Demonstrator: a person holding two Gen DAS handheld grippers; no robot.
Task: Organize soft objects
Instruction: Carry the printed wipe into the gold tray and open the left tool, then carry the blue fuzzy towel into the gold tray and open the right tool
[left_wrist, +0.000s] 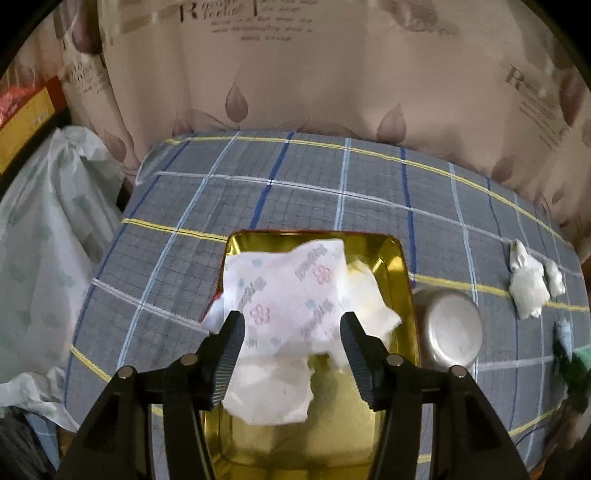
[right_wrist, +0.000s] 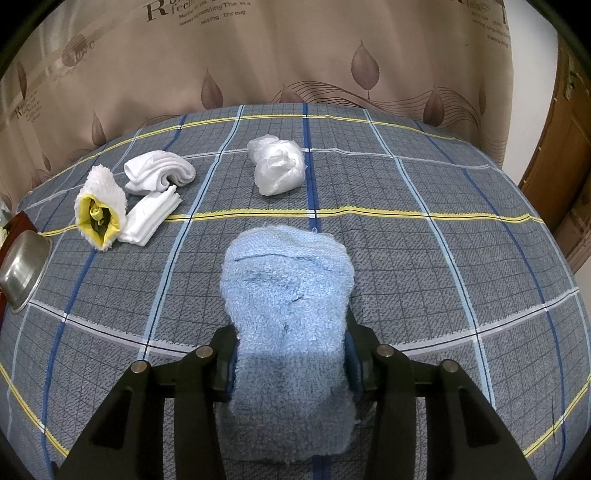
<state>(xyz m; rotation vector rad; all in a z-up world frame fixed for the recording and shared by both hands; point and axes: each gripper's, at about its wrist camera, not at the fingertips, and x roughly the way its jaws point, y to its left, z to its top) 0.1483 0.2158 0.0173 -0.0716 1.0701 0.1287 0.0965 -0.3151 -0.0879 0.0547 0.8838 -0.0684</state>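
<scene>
The right gripper (right_wrist: 291, 363) clenched a blue towel (right_wrist: 288, 325), long axis pointing away. Only the left view showed the released left gripper (left_wrist: 291, 354) above printed tissues (left_wrist: 291, 295) in a gold tray (left_wrist: 400, 266).

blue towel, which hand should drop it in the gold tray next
Right. The right gripper already has its jaws shut on the blue towel. The left gripper is open over the gold tray, with the printed tissue lying loose inside.
</scene>
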